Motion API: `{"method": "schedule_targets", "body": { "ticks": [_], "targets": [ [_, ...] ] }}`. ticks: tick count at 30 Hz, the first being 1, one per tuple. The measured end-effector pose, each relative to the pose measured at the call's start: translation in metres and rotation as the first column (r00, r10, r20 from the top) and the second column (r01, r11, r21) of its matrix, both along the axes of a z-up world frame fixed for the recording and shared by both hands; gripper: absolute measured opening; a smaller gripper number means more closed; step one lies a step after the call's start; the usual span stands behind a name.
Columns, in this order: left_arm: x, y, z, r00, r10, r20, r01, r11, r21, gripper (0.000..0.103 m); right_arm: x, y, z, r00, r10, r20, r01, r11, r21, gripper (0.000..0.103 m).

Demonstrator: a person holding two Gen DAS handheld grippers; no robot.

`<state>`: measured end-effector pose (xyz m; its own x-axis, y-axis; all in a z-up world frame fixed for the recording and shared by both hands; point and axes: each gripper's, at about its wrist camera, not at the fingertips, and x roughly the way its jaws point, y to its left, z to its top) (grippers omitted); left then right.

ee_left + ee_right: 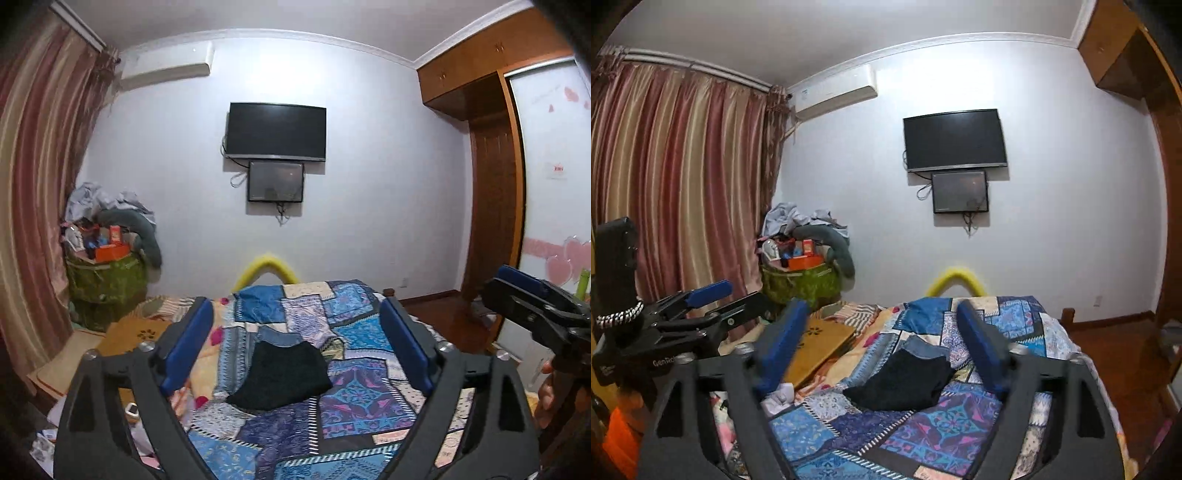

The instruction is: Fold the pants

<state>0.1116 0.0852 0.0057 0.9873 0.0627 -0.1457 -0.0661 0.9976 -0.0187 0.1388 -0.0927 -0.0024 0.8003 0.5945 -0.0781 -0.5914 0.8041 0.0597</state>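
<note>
Dark folded pants lie in a compact pile on the patchwork quilt, with a blue denim piece just behind them. My left gripper is raised above the bed, level and open, with nothing between its blue pads. My right gripper is likewise open, empty and well back from the pants. Each gripper shows at the edge of the other's view: the right gripper, the left gripper.
A wall TV with a smaller screen under it faces the bed. A green bag heaped with clutter stands by the curtain. A wooden board lies on the bed's left side. A wardrobe stands at right.
</note>
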Motion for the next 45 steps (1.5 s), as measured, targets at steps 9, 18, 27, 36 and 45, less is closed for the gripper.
{"method": "schedule_targets", "body": {
  "ticks": [9, 18, 27, 36, 45],
  "targets": [
    [-0.01, -0.005, -0.007, 1.0, -0.015, 0.008, 0.015, 1.0, 0.006, 0.103, -0.005, -0.003, -0.002, 0.999, -0.032, -0.02, 0.032, 0.999, -0.001, 0.103],
    [-0.013, -0.004, -0.009, 1.0, 0.001, 0.021, -0.001, 1.0, -0.002, 0.103, -0.011, -0.004, -0.01, 0.999, -0.041, -0.02, 0.041, 0.999, -0.014, 0.103],
    [-0.007, -0.005, -0.013, 1.0, 0.003, 0.005, -0.003, 1.0, -0.007, 0.103, -0.01, -0.004, -0.014, 0.999, -0.04, -0.022, 0.04, 0.999, -0.024, 0.103],
    [-0.001, -0.005, -0.017, 1.0, 0.002, -0.006, -0.002, 1.0, -0.002, 0.103, -0.009, -0.006, -0.014, 0.999, -0.04, -0.034, 0.039, 0.999, -0.022, 0.103],
    [0.003, -0.003, -0.018, 1.0, 0.001, -0.015, -0.001, 1.0, -0.004, 0.103, -0.007, -0.008, -0.013, 0.998, -0.043, -0.036, 0.042, 0.999, -0.025, 0.103]
  ]
}}
